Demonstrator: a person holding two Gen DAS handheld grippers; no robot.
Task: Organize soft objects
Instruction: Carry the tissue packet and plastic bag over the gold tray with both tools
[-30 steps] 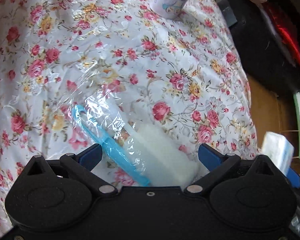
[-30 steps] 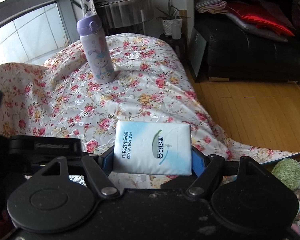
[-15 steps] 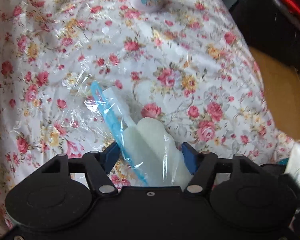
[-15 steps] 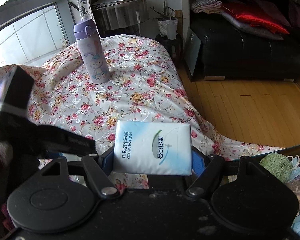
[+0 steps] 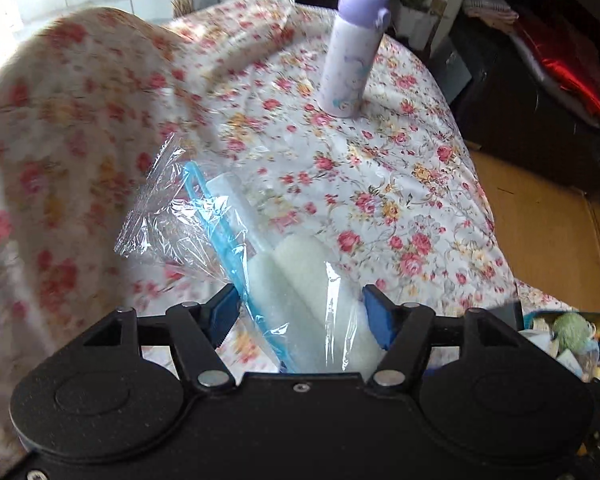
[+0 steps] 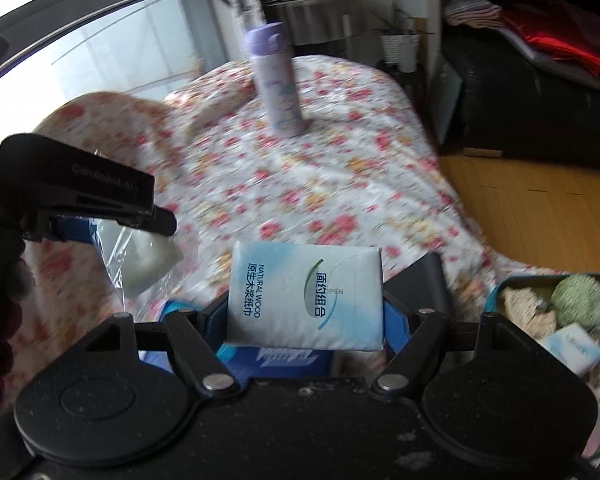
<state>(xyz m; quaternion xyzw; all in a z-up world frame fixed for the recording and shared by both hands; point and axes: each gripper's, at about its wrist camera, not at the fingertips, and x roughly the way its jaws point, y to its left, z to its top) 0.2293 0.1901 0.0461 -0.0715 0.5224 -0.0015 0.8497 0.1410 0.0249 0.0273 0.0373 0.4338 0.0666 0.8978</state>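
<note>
My left gripper [image 5: 300, 312] is shut on a white sponge brush in a clear plastic bag [image 5: 292, 280] with a blue handle, held above the floral cloth [image 5: 380, 184]. The left gripper [image 6: 112, 200] and the bagged sponge [image 6: 148, 260] also show at the left of the right wrist view. My right gripper [image 6: 304, 316] is shut on a white and blue tissue pack [image 6: 306, 300], held above the cloth's near edge. A teal box [image 6: 504, 284] at the lower right holds several soft items, among them a green ball [image 6: 578, 300] and a second tissue pack [image 6: 572, 346].
A purple bottle [image 5: 350, 52] stands upright on the cloth at the back; it also shows in the right wrist view [image 6: 276, 80]. A black sofa with red cushions [image 6: 540, 92] stands right. Wooden floor [image 6: 540, 220] lies beside the table. The box's corner shows in the left wrist view [image 5: 572, 336].
My left gripper closed on the bagged sponge brush, lifted it off the cloth and tilted up. My right gripper moved with the tissue pack; the box of soft items shows more.
</note>
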